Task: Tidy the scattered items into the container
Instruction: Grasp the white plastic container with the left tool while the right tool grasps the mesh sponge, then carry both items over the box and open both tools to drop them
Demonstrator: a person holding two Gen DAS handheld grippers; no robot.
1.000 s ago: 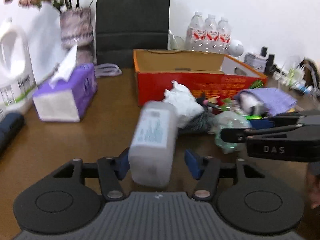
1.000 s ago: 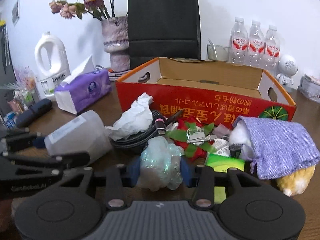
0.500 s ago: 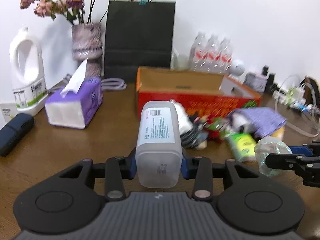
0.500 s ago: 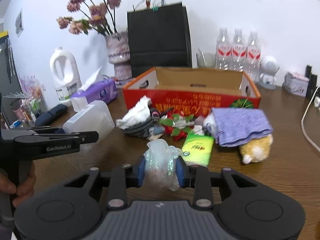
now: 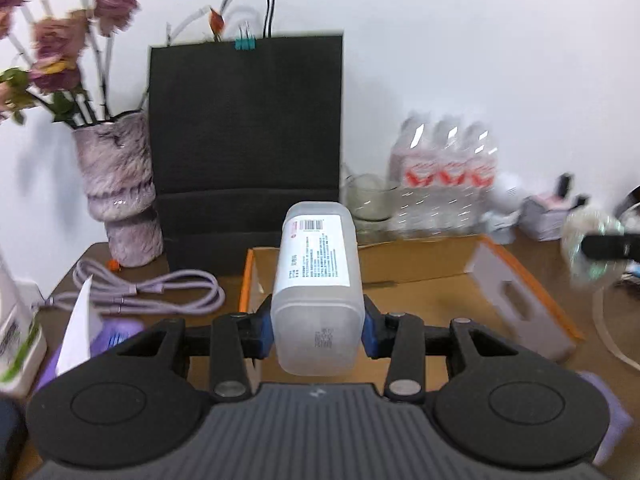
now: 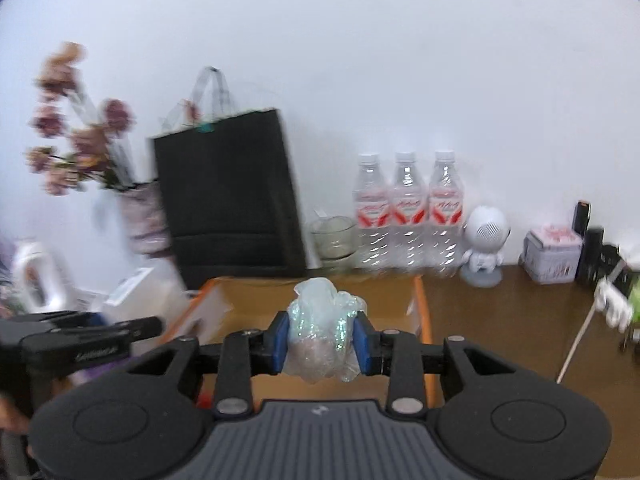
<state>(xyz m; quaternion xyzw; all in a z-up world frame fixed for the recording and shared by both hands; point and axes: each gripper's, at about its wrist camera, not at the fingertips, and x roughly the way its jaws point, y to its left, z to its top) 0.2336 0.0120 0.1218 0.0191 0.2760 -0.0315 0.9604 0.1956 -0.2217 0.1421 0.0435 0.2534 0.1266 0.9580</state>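
My left gripper point(image 5: 317, 334) is shut on a translucent white plastic bottle point(image 5: 318, 280) with a printed label, held lengthwise above the open orange cardboard box point(image 5: 448, 272). My right gripper point(image 6: 321, 342) is shut on a crumpled clear plastic bag point(image 6: 322, 332) with an iridescent sheen, also held over the box point(image 6: 256, 300). The right gripper with the bag shows blurred at the right edge of the left wrist view point(image 5: 596, 246). The left gripper with the bottle shows at the left of the right wrist view point(image 6: 120, 328). The scattered pile on the table is out of view.
A black paper bag point(image 5: 246, 140) stands behind the box. A vase of dried flowers point(image 5: 120, 192), a purple cable point(image 5: 160, 292) and a tissue box point(image 5: 100, 336) are left. Three water bottles point(image 6: 408, 212), a glass bowl point(image 6: 334, 236), a white figurine point(image 6: 484, 248) and a tin point(image 6: 554, 256) line the back.
Both grippers rose and moved forward from the pile in front of the box to above the box, each still holding its item. The view now looks down into the box.
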